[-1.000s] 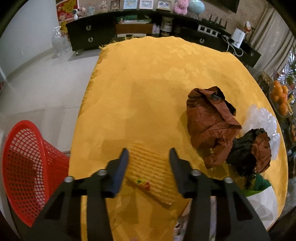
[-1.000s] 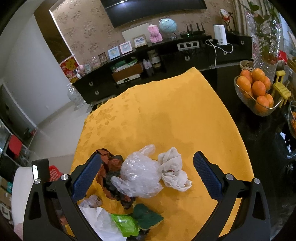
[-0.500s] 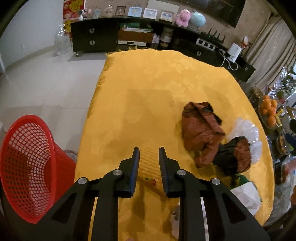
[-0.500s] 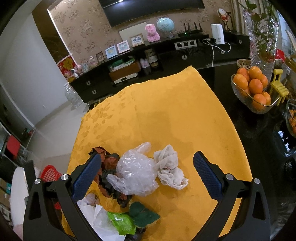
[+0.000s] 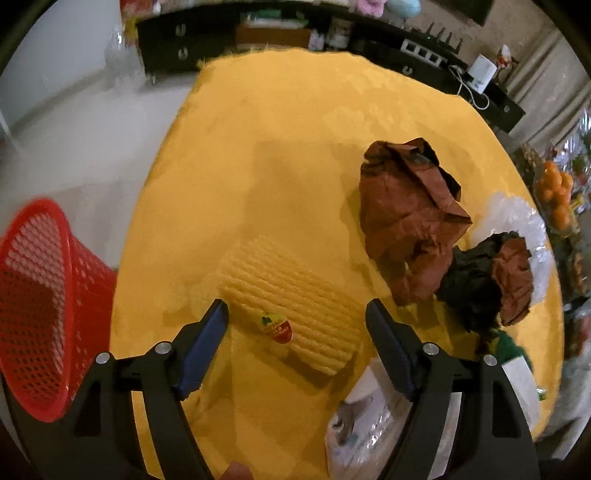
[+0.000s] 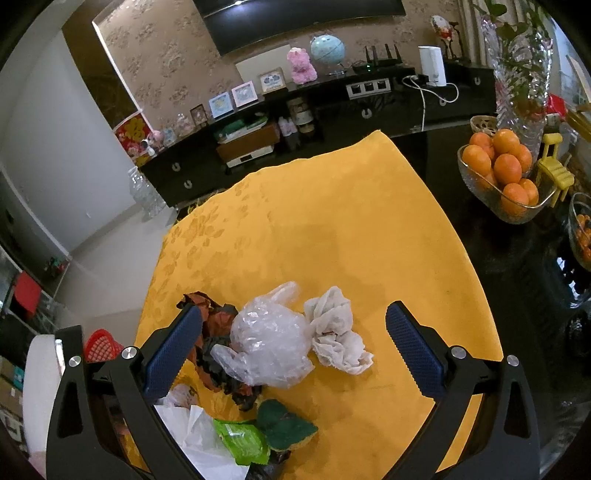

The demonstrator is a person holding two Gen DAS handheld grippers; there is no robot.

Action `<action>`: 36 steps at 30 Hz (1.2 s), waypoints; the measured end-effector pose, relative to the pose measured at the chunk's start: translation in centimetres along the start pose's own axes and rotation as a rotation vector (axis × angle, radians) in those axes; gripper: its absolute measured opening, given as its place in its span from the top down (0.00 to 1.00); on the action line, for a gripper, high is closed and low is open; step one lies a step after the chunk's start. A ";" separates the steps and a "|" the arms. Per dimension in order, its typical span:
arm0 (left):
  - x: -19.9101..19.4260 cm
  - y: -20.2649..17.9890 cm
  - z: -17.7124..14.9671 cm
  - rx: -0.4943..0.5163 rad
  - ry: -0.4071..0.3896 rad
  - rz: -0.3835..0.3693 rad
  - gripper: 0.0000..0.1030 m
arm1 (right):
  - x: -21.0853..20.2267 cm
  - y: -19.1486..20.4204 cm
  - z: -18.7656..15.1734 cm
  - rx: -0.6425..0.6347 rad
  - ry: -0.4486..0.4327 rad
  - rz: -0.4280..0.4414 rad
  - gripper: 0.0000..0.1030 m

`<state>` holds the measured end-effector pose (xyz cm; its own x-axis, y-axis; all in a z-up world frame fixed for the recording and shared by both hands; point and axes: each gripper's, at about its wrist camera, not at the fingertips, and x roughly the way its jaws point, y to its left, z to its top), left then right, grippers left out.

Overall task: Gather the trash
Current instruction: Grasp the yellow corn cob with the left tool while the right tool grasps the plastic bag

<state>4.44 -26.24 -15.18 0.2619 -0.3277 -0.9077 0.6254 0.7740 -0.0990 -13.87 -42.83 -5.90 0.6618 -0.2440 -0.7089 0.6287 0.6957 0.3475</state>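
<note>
The left gripper [image 5: 297, 323] hangs above the yellow foam net [image 5: 291, 299], jaws opening with nothing clamped — straddling it for a grab. The right gripper [image 6: 293, 339] gapes empty over the clear plastic bag [image 6: 271, 343]. Far left, the red basket [image 5: 35, 310] waits for trash.

Home living room: television [image 6: 295, 18], sideboard [image 6: 332, 107]

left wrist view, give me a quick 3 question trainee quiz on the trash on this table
1. True or false: the yellow foam net carries a sticker.
2. Which lies nearer the red basket: A) the foam net, B) the brown paper bag?
3. Fill in: the left gripper grips ____.

Key: 1 true. 2 A. 3 nothing; its jaws are opening, with the net's near edge between them, untouched.
</note>
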 end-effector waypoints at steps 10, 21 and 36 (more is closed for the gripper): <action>-1.0 0.7 0.5 -0.011 -0.075 0.003 0.86 | 0.2 -0.5 -0.1 -0.013 -0.001 -0.021 0.06; -7.9 2.5 1.2 -0.015 -0.277 0.069 0.86 | 3.7 0.5 -0.3 -0.025 0.041 0.007 0.06; -11.7 5.4 0.7 -0.038 -0.367 0.129 0.86 | 10.5 3.7 -3.0 -0.105 0.196 -0.062 0.37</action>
<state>5.29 -18.58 -4.76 0.5868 -0.3930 -0.7080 0.5438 0.8391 -0.0150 -5.81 -40.82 -13.88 0.5249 -0.1593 -0.8361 0.6125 0.7528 0.2412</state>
